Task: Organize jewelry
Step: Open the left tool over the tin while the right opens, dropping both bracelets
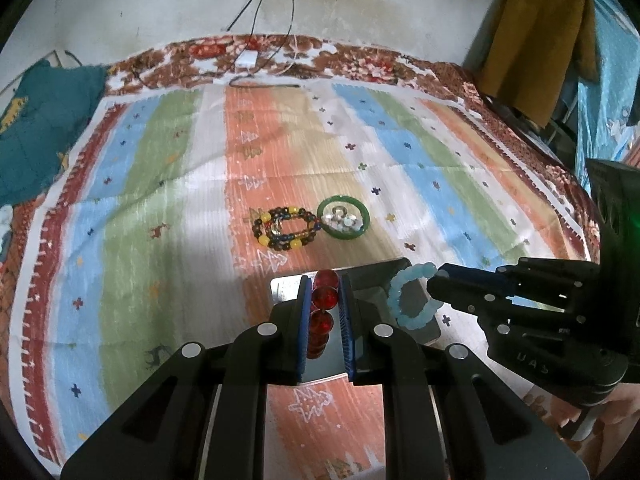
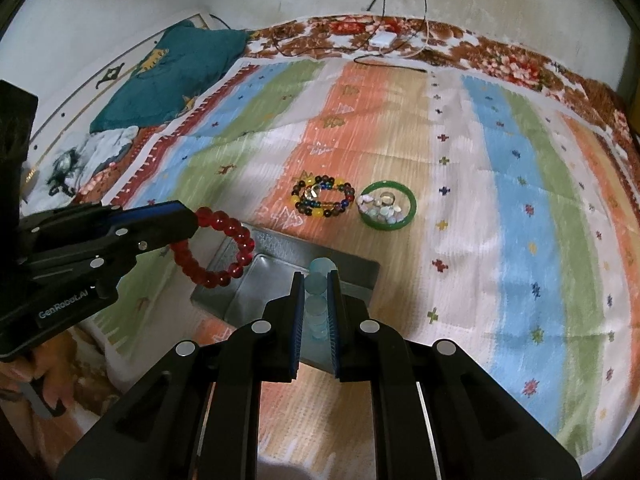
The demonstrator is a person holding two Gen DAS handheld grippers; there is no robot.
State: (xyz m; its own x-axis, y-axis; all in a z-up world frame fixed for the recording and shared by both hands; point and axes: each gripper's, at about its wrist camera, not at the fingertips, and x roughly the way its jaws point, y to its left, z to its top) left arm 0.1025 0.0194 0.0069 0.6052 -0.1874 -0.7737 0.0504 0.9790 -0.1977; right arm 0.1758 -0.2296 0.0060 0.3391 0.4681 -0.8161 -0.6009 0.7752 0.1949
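A teal cloth, white charger and mustard garment lie around.

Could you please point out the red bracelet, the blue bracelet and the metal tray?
red bracelet (image 2: 224, 252), right wrist view, hanging bead loop
blue bracelet (image 1: 402, 300), left wrist view, bead loop
metal tray (image 2: 280, 246), right wrist view, far rim

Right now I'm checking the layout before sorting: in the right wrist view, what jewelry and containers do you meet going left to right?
Red bead bracelet in the left gripper → metal tray → multicolored bead bracelet → green bangle, with small pieces inside its ring.
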